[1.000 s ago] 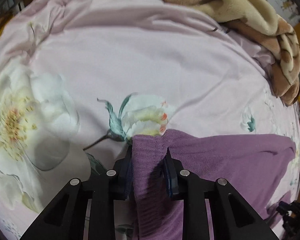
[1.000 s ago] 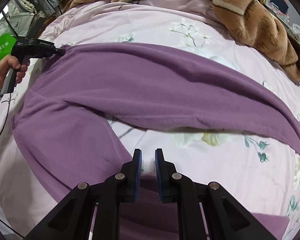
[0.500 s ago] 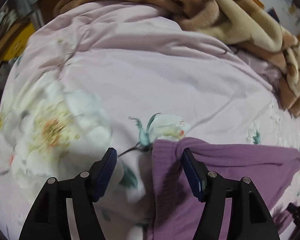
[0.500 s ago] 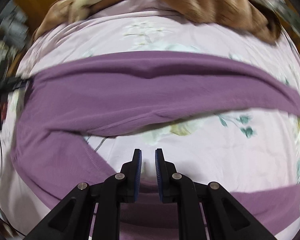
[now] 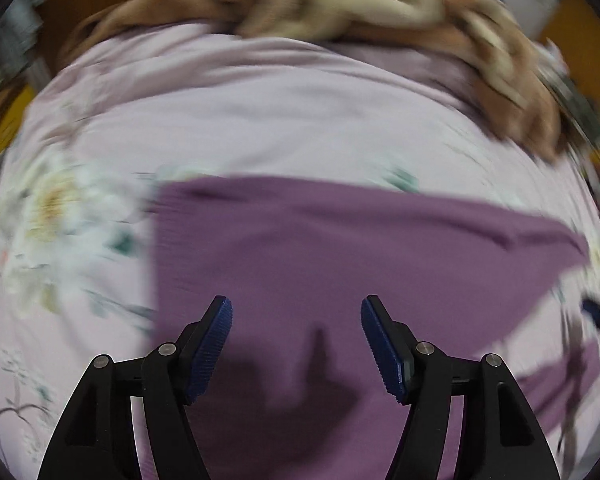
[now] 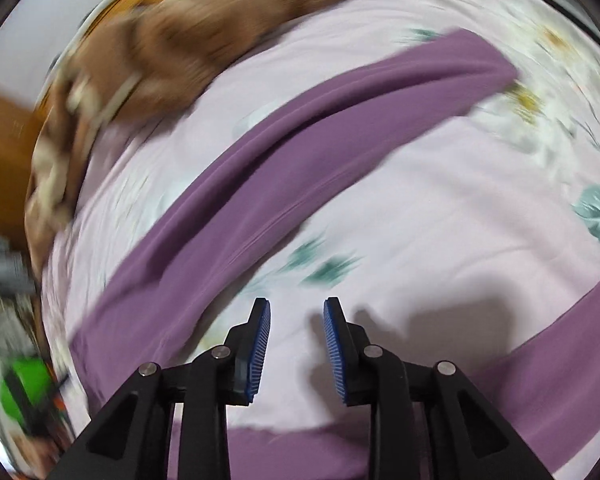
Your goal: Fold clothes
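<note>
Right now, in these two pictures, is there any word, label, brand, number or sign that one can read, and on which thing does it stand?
None can be read.
Green object at the bed's edge, right wrist view: any print on it is too blurred to read.
Purple garment: no label or print shows.
Floral bedsheet: flowers only, no text.
Brown blanket: pattern only, no text.

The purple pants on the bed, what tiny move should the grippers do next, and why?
Probably bring the right gripper down onto the near leg of the purple pants. Both grippers have just been opening and hold nothing: the left gripper hangs above flat purple cloth, the right above bare floral bedsheet. The legs still lie spread apart, so a fresh grip seems needed before folding.
</note>
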Demonstrator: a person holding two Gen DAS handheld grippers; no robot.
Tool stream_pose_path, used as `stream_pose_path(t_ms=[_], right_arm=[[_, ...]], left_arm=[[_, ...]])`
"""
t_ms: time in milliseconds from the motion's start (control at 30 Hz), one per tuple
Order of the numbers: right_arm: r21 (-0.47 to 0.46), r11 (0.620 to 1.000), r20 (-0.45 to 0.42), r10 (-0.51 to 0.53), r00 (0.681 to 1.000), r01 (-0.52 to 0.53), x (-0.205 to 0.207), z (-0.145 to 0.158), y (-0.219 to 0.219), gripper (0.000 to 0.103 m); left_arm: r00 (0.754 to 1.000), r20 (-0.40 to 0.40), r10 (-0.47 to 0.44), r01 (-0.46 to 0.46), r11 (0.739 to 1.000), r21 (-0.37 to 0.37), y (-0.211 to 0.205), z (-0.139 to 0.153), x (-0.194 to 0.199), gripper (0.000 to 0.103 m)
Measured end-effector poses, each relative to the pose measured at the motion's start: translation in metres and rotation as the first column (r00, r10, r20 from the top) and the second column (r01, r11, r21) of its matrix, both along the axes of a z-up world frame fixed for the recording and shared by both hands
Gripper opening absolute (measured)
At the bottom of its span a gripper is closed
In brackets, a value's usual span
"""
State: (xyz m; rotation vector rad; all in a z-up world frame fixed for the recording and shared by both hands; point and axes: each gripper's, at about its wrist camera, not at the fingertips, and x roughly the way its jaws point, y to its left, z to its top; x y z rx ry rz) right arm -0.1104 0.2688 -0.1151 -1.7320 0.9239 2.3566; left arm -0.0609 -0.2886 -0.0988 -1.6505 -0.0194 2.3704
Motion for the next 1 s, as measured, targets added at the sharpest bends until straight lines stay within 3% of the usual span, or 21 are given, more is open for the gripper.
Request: stream_pose_path(t_ms=[167, 367, 567, 667, 700, 733, 767, 800, 900, 1000], right_arm=[[-0.074, 0.99, -0.029, -0.122, 0.992, 0.119, -0.01, -0.01, 0.08, 0.03], [-0.165, 0.977, -0.012, -0.135, 0.991, 0.132, -0.036, -0.031, 0.143, 0.034], [-0.295, 0.944, -0.009, -0.157, 0.988, 0.147, -0.068, -0.055, 0.188, 0.035], [-0.361, 0.916, -0.011, -0.193, 0.981, 0.176, -0.079, -0.068, 0.204, 0.035], [-0.372, 0.911, -0.012, -0.198, 0.98, 0.179, -0.082, -0.07, 0.207, 0.035], [-0.376, 0.91, -0.014, -0.196, 0.981, 0.176, -0.084, -0.07, 0.208, 0.029], [-0.381, 0.908, -0.016, -0.194, 0.981, 0.173, -0.087, -0.07, 0.209, 0.006], [-0.375, 0.913, -0.022, -0.183, 0.983, 0.162, -0.088, -0.068, 0.21, 0.004], [-0.357, 0.928, -0.054, -0.135, 0.989, 0.107, -0.089, -0.048, 0.209, 0.004], [-0.343, 0.937, -0.074, -0.093, 0.993, 0.062, -0.086, -0.035, 0.212, 0.004]], left_arm=[[0.981, 0.007, -0.193, 0.193, 0.981, -0.003, 0.12, -0.006, 0.038, 0.074], [0.949, 0.035, -0.314, 0.315, 0.948, -0.036, 0.246, -0.024, 0.058, 0.074], [0.922, 0.05, -0.384, 0.387, 0.917, -0.1, 0.331, -0.043, 0.055, 0.074], [0.914, 0.056, -0.402, 0.405, 0.906, -0.121, 0.355, -0.05, 0.051, 0.072], [0.912, 0.06, -0.406, 0.41, 0.904, -0.124, 0.361, -0.052, 0.049, 0.06], [0.91, 0.065, -0.41, 0.415, 0.901, -0.127, 0.368, -0.054, 0.047, 0.042], [0.909, 0.08, -0.41, 0.417, 0.9, -0.126, 0.372, -0.056, 0.044, 0.032], [0.909, 0.089, -0.408, 0.416, 0.901, -0.123, 0.374, -0.056, 0.043, 0.015], [0.903, 0.091, -0.42, 0.428, 0.899, -0.097, 0.373, -0.048, 0.042, 0.007], [0.882, 0.09, -0.462, 0.468, 0.882, -0.057, 0.365, -0.035, 0.045, 0.006]])
